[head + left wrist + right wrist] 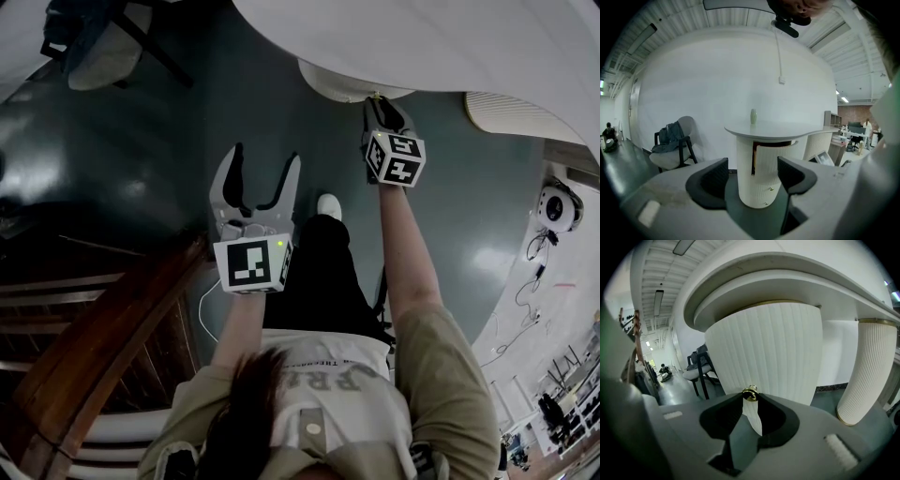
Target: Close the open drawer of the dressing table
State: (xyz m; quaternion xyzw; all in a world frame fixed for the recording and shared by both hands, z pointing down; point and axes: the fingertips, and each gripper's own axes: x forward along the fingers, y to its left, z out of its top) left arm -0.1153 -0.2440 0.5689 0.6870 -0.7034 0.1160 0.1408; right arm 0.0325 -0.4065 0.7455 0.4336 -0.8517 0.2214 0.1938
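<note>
Right tongs clamped on brass knob of ribbed drawer. Drawer front directly ahead of tongs, under table top. Left tongs apart, empty, well back from table. Drawer seen ajar beyond their gap.

Two grippers in my hands: left gripper, right gripper. One dressing table, one open drawer, one brass knob, two lower knobs, one chair, one small vase.
</note>
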